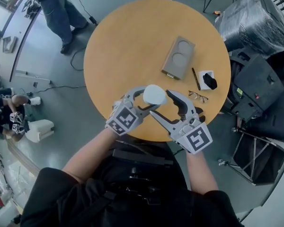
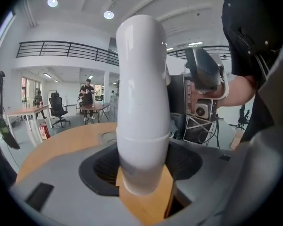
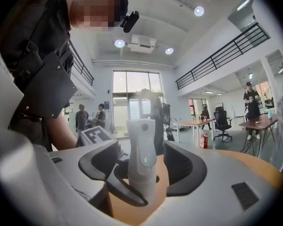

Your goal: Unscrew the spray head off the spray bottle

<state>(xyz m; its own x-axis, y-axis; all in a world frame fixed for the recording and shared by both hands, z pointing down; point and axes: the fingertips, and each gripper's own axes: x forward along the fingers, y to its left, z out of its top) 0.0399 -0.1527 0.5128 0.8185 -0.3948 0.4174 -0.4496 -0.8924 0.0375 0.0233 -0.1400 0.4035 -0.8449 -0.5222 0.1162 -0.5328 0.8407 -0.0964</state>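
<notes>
My left gripper (image 1: 143,98) clamps white spray bottle (image 1: 155,94) by its body, held up over round wooden desk (image 1: 132,41). Spray head (image 3: 142,149) sits between jaws of my right gripper (image 1: 159,102); jaws apart, small gap either side, not gripping.

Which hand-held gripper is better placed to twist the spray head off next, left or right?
Right. The right hand-held gripper has open jaws flanking the spray head, so it likely only needs to close and turn. The left hand-held gripper is clamped on the spray bottle, steadying it.
</notes>
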